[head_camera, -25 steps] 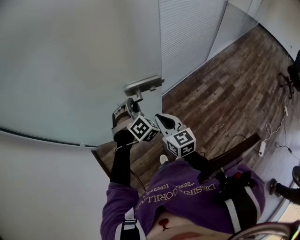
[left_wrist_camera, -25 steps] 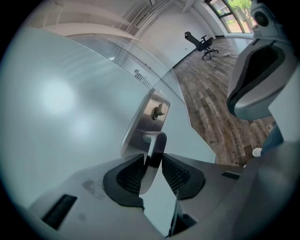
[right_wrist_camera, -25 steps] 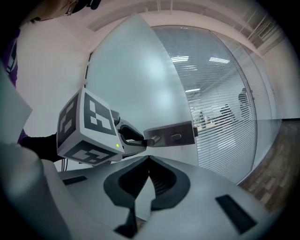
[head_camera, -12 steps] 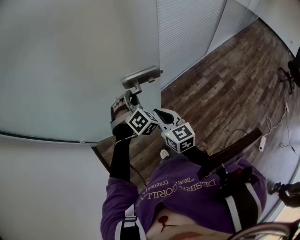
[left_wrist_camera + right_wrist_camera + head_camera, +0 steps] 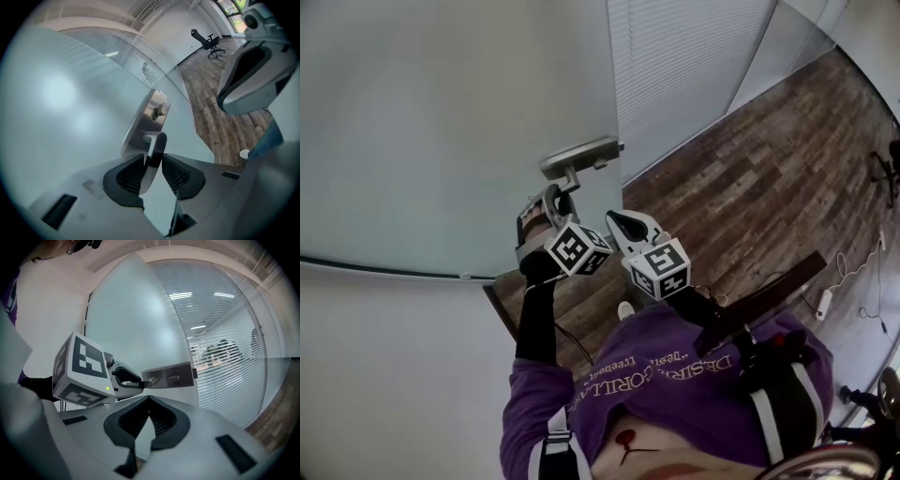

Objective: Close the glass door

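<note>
The glass door (image 5: pixel 441 122) walls off the whole left and far side, close behind the handle (image 5: pixel 154 145), which fills the jaws of the left gripper (image 5: pixel 551 199). The right gripper (image 5: pixel 623 225), jaws together, crowds in just to its right. Further right the wooden floor (image 5: pixel 741 178) lies open, up to the slatted glass wall (image 5: pixel 684 66) at the far side.

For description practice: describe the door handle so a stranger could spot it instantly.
Find the big frosted glass door beside the blinds. Near its free edge sits a silver plate. The handle is the curved lever projecting from it, the only part clamped by the left gripper.
</note>
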`<action>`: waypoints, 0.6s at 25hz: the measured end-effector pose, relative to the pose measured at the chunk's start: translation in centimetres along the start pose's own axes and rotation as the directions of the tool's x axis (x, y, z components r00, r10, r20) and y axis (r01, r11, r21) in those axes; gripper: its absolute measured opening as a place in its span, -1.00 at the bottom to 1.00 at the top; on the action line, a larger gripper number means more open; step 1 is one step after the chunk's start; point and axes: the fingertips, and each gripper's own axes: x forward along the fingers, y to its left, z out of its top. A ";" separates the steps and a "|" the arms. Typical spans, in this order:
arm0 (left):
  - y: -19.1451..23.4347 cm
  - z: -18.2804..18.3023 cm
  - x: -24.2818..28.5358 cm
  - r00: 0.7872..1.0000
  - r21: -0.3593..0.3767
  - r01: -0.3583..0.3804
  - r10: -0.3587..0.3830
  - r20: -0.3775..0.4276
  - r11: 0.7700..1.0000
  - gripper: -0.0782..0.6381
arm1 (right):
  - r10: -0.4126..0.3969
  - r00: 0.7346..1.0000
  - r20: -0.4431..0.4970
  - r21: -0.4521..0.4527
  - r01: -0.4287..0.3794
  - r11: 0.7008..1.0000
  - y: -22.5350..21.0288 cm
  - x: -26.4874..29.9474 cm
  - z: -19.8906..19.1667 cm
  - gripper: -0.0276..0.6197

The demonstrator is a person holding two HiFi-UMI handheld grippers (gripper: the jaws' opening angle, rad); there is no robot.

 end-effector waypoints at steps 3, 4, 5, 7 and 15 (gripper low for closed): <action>0.0 0.1 0.1 1.000 -0.009 -0.013 0.013 -0.018 1.000 -0.44 | 0.019 1.000 0.002 -0.006 -0.019 1.000 -1.0 -0.2 0.2 -0.94; 0.0 0.0 0.2 1.000 -0.012 -0.015 0.015 -0.024 1.000 -0.44 | 0.025 1.000 0.001 -0.007 -0.025 1.000 -1.3 -0.1 0.2 -0.94; 0.0 -0.1 0.4 0.999 -0.015 -0.016 0.015 -0.031 1.000 -0.44 | 0.030 1.000 -0.002 -0.009 -0.030 1.000 -1.6 -0.1 0.2 -0.94; 0.2 -0.4 0.8 0.999 -0.019 -0.015 0.015 -0.044 1.000 -0.44 | 0.040 0.999 -0.010 -0.010 -0.040 0.999 -2.2 0.1 0.1 -0.94; 1.3 0.4 2.7 0.995 -0.042 -0.030 0.026 -0.098 0.999 -0.44 | 0.085 0.996 -0.013 -0.014 -0.085 0.996 -5.8 -0.4 0.7 -0.94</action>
